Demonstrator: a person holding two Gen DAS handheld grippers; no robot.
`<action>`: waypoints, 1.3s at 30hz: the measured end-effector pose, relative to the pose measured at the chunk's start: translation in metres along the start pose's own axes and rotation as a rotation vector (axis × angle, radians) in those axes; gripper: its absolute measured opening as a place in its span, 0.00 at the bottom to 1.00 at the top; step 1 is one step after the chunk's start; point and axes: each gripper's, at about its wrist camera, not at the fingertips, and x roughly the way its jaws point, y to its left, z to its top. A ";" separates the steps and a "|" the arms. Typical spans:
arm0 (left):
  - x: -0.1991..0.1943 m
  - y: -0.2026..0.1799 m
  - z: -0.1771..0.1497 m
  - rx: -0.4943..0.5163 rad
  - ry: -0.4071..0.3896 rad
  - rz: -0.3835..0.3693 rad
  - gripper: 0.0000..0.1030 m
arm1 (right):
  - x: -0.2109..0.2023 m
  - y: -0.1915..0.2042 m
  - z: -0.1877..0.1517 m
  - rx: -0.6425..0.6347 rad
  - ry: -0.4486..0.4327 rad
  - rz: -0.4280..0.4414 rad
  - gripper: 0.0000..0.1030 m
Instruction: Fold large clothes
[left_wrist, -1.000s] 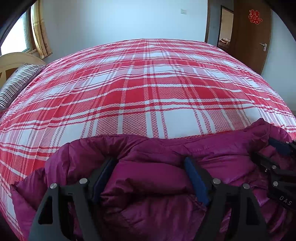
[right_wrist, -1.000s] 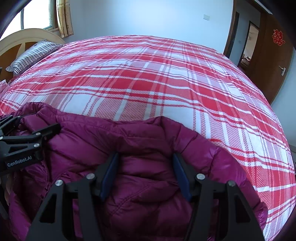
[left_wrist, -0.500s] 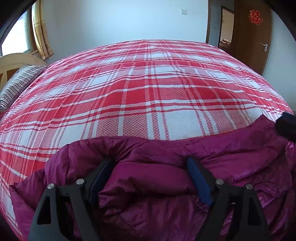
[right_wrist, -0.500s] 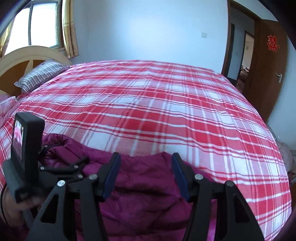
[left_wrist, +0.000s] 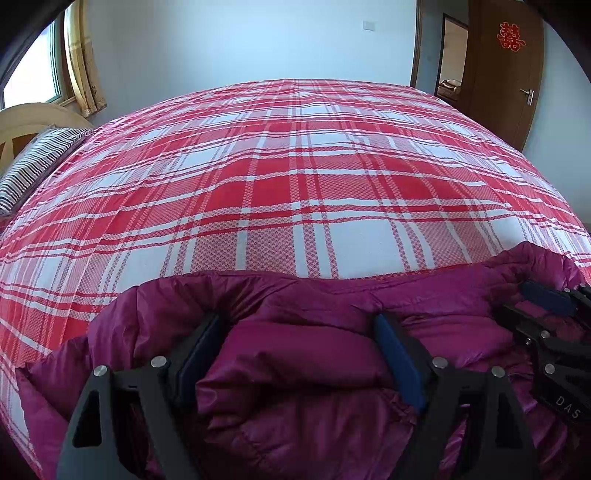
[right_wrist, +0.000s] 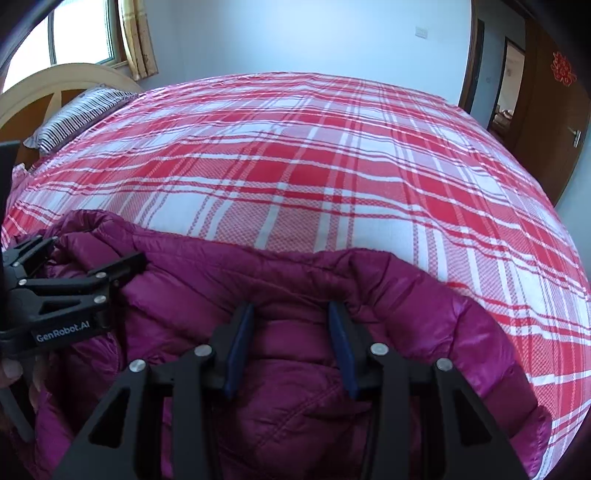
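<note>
Found a magenta puffer jacket (left_wrist: 303, 398) lying bunched at the near edge of the bed (left_wrist: 295, 192). Judged light, soft and springy, with a slick shell likely to slide between pads; best taken at a thick rolled edge or seam rather than on flat quilting.

Left tongs (left_wrist: 299, 354) noted standing wide apart around a puffed fold; firm pressing by the pads could not be confirmed. Right tongs (right_wrist: 291, 343) noted closing, a ridge of the jacket between the blue pads, not yet visibly pinched.

Bed covered in red and white plaid, smooth and flat, broad enough for spreading. Striped pillow (right_wrist: 77, 118) and headboard (right_wrist: 55, 81) recorded far left, curtained window (right_wrist: 85, 33) above, brown door (left_wrist: 506, 70) far right.
</note>
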 end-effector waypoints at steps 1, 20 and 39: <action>0.000 0.000 0.000 0.000 0.000 0.000 0.82 | 0.001 0.001 0.000 -0.004 0.000 -0.007 0.43; 0.003 -0.002 0.002 0.011 0.005 0.009 0.83 | 0.006 0.010 0.002 -0.044 0.002 -0.070 0.44; 0.005 -0.009 0.012 0.064 0.028 0.070 0.89 | 0.007 0.016 0.004 -0.078 0.007 -0.105 0.44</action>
